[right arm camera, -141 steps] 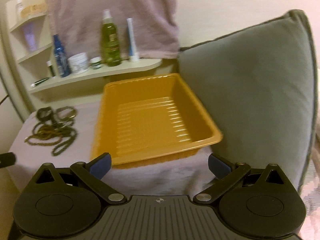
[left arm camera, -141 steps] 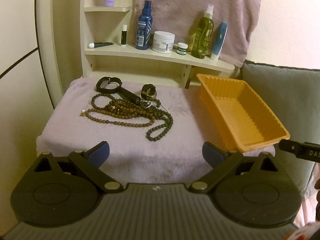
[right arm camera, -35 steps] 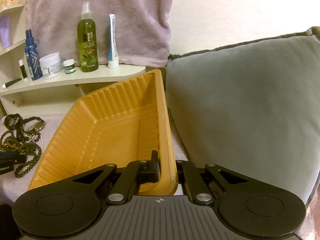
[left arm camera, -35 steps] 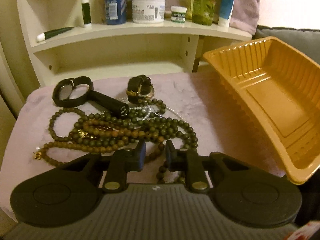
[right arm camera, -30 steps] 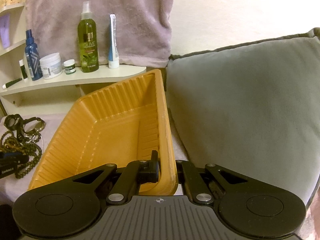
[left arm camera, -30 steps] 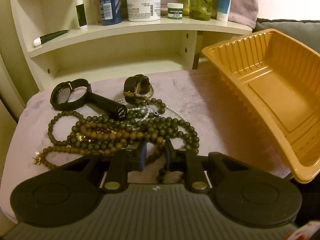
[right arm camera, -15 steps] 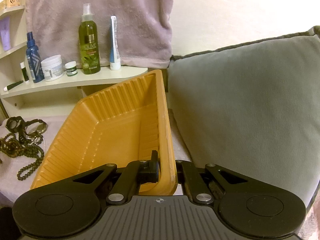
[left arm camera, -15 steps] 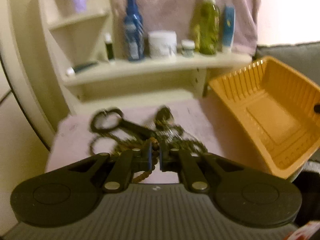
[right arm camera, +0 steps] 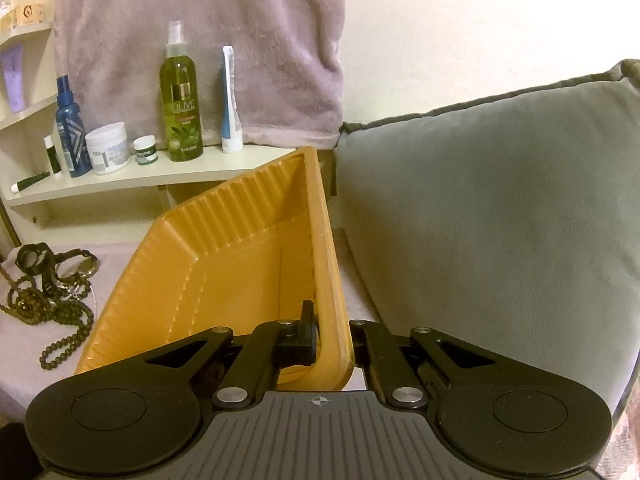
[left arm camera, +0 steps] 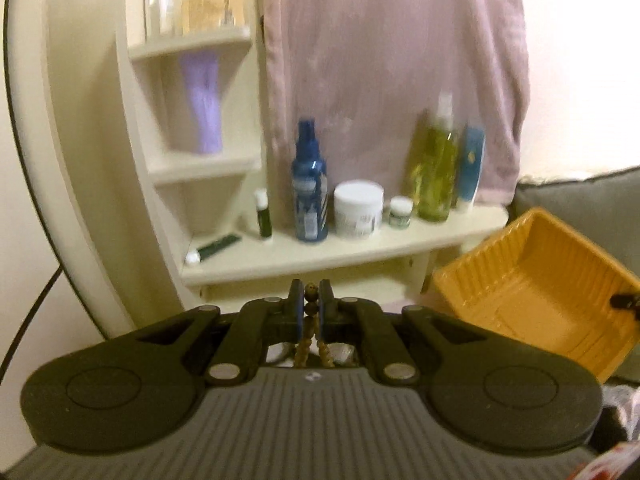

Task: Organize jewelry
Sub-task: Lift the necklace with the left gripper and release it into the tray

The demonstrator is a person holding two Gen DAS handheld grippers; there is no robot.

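Lifting a bead strand (left arm camera: 309,322) with the left gripper (left arm camera: 309,306); jaws clenched on it, two beads showing between the pads, two tails hanging down behind the fingers; how much of the strand is off the cloth cannot be told from this view, which is blurred.

Right gripper (right arm camera: 334,336) clamped on the near rim of the orange tray (right arm camera: 240,264); tray tipped up on its far edge, mouth turned toward the jewelry side; inside of tray bare, nothing in it yet.

Jewelry pile (right arm camera: 48,292) on the pale cloth (right arm camera: 24,360) left of the tray: dark bead loops, a watch (right arm camera: 86,266), a black ring-shaped piece (right arm camera: 34,258) behind; one loop trails near the tray's left wall, not touching as far as I can see.

Shelf (left arm camera: 340,252) with bottles and jars behind; grey cushion (right arm camera: 500,220) just beside the tray on the right.

Progress, as judged: early; one strand picked up, none stowed; strand to go into the tray, then the remaining beads, watch and black piece. Risk: strands look tangled, so others may drag along.
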